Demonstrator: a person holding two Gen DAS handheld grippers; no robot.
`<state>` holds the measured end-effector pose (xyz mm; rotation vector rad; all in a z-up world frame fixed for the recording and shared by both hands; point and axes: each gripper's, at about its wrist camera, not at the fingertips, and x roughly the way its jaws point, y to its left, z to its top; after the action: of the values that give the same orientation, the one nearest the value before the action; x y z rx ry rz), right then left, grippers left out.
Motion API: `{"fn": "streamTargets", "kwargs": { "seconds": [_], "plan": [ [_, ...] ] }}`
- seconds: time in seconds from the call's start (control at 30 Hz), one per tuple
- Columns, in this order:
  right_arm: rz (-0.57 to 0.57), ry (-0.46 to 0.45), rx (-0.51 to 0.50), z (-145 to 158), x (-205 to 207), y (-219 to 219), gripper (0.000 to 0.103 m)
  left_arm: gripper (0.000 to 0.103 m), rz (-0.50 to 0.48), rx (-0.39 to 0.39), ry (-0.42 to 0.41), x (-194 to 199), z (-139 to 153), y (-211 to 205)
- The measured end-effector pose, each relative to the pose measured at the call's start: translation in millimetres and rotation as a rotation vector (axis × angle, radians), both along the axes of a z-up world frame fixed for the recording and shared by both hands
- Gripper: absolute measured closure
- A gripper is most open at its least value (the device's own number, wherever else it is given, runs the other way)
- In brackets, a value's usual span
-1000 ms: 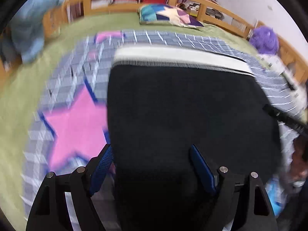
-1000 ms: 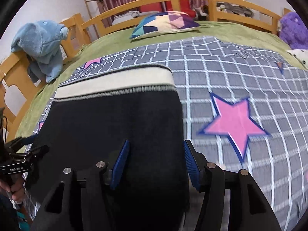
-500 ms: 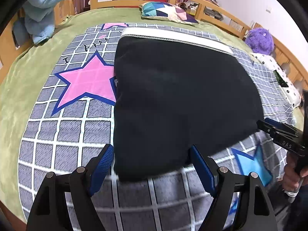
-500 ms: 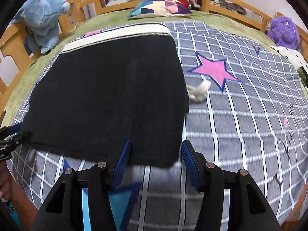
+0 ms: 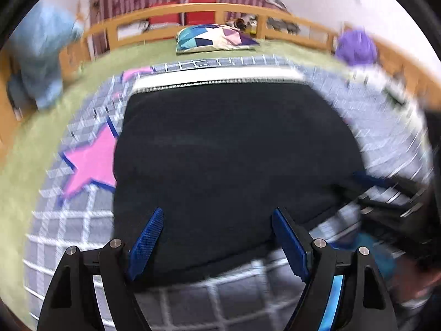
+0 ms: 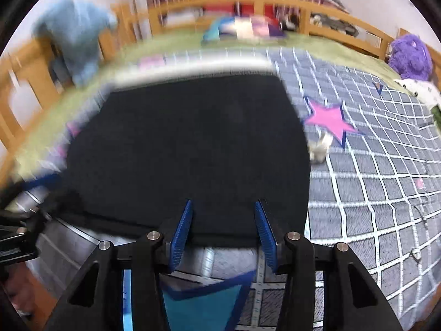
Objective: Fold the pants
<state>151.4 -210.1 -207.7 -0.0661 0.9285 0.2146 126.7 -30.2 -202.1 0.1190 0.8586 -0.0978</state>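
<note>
While both views are smeared by motion blur, the main layout reads clearly. The pants (image 5: 228, 160) lie folded into a broad black block on the checked blanket (image 5: 71, 229) of the bed, white waistband (image 5: 215, 78) at the edge farthest from both tools.

Left hand-held gripper (image 5: 217, 216): blue pads spread wide apart, nothing between them. The near edge of the pants sits just ahead of and between the fingertips; contact cannot be judged. A pink star (image 5: 91, 162) on the blanket lies ahead to this gripper's left, partly covered by the pants' side edge. At the right margin of this view, the other tool appears as a dark blurred shape near the pants' near right corner.

Right hand-held gripper (image 6: 223, 207): pads apart, narrower gap than the left, gripping nothing. Fingertips overlap the near hem of the pants (image 6: 190, 149) in the picture; whether they touch the fabric cannot be told. A second pink star (image 6: 329, 120) lies ahead to its right, and a small pale crumpled item (image 6: 319, 146) rests on the blanket just beside the pants' right edge.

Background, beyond the waistband: patchwork pillow (image 5: 215, 38) on green bedding, wooden bed rail (image 5: 171, 11), blue plush toy (image 6: 74, 35) at far left, purple plush toy (image 6: 410, 55) at far right.
</note>
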Motion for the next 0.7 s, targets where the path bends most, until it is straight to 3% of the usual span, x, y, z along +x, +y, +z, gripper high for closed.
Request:
{"fn": "streamTargets", "kwargs": {
  "seconds": [0.03,0.1,0.17,0.23,0.37,0.43,0.53,0.63,0.7],
  "plan": [
    [0.005,0.003,-0.016,-2.6,-0.8,1.4,0.058,0.023,-0.017,0.046,-0.013,-3.0,-3.4,-0.7],
    [-0.012,0.0,0.003,-0.7,-3.1,-5.7,0.058,0.021,-0.01,0.058,-0.016,-9.7,-5.2,10.8],
    [-0.065,0.016,0.032,-3.0,-4.5,-21.0,0.06,0.021,0.028,-0.008,0.022,-12.8,-6.5,39.7],
    [-0.083,0.013,0.047,-3.6,-5.9,-33.5,0.069,0.021,0.064,-0.085,0.049,-17.6,-4.8,68.2],
    [-0.153,-0.003,0.05,-2.5,-13.4,-56.2,0.066,0.023,0.094,-0.231,0.071,-39.5,-1.9,111.3],
    [-0.176,-0.018,0.106,4.1,-15.5,-68.4,0.064,0.023,0.065,-0.231,0.071,-50.7,-3.2,112.8],
    [-0.181,-0.021,0.21,12.4,-7.7,-76.6,0.048,0.023,0.021,-0.204,0.088,-55.3,-13.7,100.8],
    [-0.173,0.024,0.226,2.5,6.4,-71.7,0.048,0.025,0.034,-0.113,0.068,-45.6,-23.8,86.5],
    [-0.159,0.067,0.255,-7.8,14.5,-69.4,0.05,0.027,0.051,-0.121,0.042,-39.1,-22.3,83.3]
  ]
}}
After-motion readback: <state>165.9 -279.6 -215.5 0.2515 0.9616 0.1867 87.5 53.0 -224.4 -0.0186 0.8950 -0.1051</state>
